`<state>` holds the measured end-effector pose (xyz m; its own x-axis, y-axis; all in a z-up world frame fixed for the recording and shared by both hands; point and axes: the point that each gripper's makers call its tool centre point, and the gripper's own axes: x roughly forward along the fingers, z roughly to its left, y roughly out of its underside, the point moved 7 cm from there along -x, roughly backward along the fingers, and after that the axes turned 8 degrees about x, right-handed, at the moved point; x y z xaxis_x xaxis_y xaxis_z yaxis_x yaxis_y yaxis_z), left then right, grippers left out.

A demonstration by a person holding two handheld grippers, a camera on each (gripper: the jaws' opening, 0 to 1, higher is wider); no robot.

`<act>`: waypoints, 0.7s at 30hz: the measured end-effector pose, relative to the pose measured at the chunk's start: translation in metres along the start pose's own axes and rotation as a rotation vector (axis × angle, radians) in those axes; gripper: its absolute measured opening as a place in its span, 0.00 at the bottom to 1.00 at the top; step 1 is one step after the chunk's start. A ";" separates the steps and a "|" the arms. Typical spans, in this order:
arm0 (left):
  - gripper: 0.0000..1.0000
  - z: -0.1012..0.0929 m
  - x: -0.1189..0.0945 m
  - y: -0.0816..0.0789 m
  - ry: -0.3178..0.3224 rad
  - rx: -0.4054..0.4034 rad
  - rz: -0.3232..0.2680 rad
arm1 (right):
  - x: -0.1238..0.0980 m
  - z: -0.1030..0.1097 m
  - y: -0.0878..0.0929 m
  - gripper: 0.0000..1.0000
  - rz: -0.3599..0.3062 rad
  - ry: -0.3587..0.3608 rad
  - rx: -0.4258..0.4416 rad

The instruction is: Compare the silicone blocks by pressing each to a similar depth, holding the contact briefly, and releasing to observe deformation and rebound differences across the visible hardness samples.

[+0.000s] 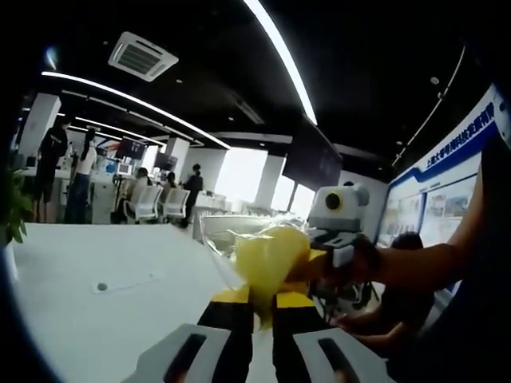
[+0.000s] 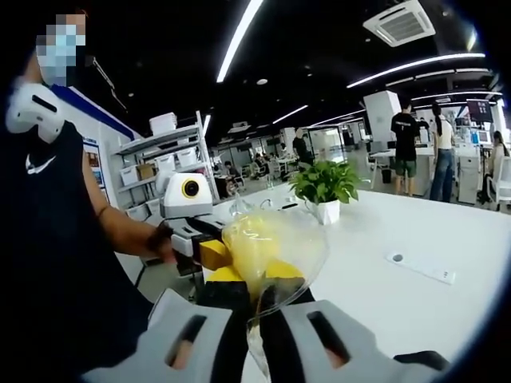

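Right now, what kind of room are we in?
Probably an open-plan office or lab showroom: a long white table with a potted plant, shelving stacked with boxes, a display board on the wall, and linear ceiling lights.

Table [image 2: 447, 231]: large, white, smooth top, running back into an open office. In the left gripper view the same table [image 1: 88, 295] spreads wide and pale.

On it:
- potted green plant [image 2: 326, 185] in a white pot, upright, toward the far end;
- flat white rectangular plate [image 2: 421, 268] with a small dark round mark, set flush on the top, well apart from the plant;
- small dark round spot [image 1: 101, 286] with a pale line running from it.
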<state>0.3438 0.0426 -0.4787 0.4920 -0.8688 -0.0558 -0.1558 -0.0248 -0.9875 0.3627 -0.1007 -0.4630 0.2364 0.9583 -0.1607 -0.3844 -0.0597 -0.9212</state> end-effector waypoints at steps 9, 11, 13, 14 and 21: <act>0.06 0.000 0.002 0.004 0.003 -0.006 0.009 | -0.002 -0.004 0.004 0.00 0.006 -0.003 0.025; 0.06 0.000 0.002 0.004 0.003 -0.004 0.009 | -0.001 -0.003 0.003 0.00 0.013 -0.002 0.017; 0.06 0.001 0.002 0.004 0.002 -0.002 0.008 | 0.000 -0.004 0.003 0.00 0.008 -0.003 0.019; 0.05 0.002 0.002 0.003 -0.003 0.001 0.007 | 0.000 -0.005 0.002 0.00 -0.001 -0.002 0.017; 0.02 0.007 0.000 -0.003 -0.011 -0.030 -0.012 | 0.003 -0.005 -0.001 0.08 -0.074 0.030 -0.006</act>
<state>0.3508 0.0460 -0.4769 0.5032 -0.8630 -0.0458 -0.1757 -0.0503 -0.9832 0.3687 -0.0993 -0.4642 0.2907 0.9513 -0.1029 -0.3596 0.0090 -0.9331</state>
